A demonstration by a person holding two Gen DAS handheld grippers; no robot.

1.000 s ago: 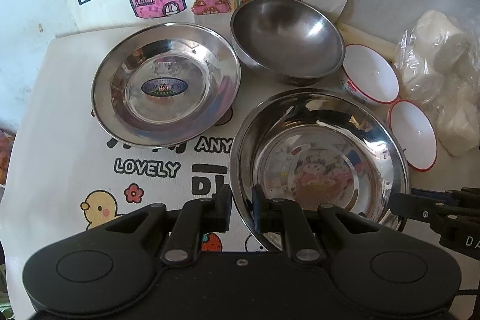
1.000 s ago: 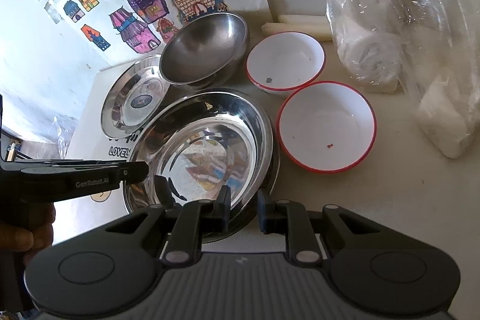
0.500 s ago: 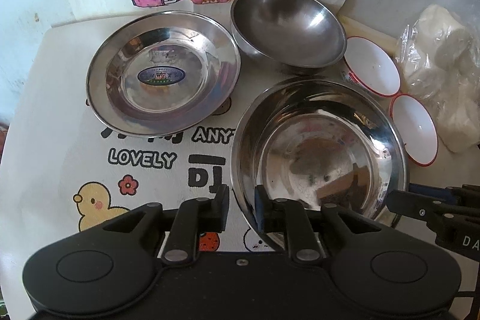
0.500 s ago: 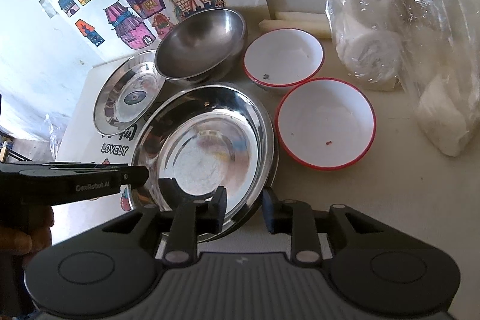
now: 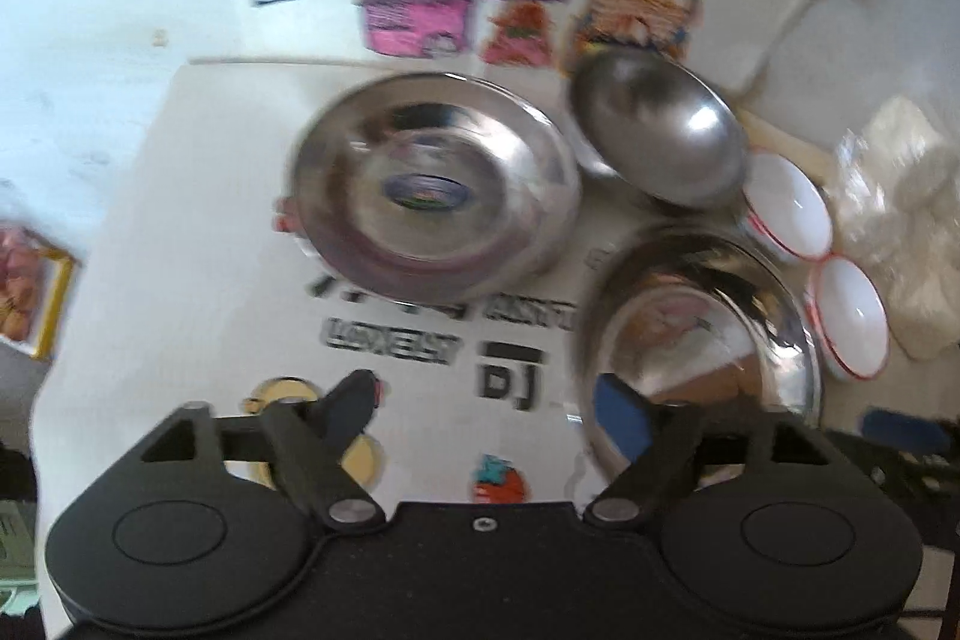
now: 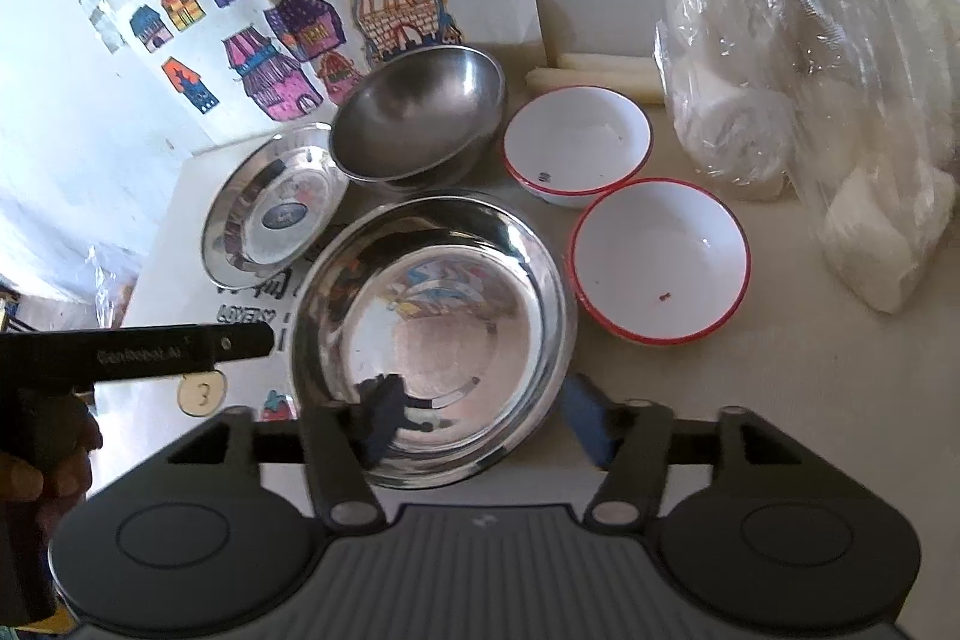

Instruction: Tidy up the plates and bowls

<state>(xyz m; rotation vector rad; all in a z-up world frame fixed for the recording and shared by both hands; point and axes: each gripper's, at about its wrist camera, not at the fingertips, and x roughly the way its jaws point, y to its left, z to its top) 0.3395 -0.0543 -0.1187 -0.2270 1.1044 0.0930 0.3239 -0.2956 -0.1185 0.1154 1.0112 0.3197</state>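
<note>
left wrist view smeared by motion blur | lettering on printed mat (image 5: 384, 340) unreadable | label in small steel plate (image 5: 426, 190) illegible | clear plastic bag (image 6: 840, 100) cut off at right edge | hand (image 6: 36, 472) cut off at left edge

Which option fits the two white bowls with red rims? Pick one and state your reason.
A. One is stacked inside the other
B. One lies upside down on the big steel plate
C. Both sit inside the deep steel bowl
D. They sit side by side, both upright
D: the farther white bowl and the nearer white bowl stand open side up next to each other, right of the big steel plate.
</note>
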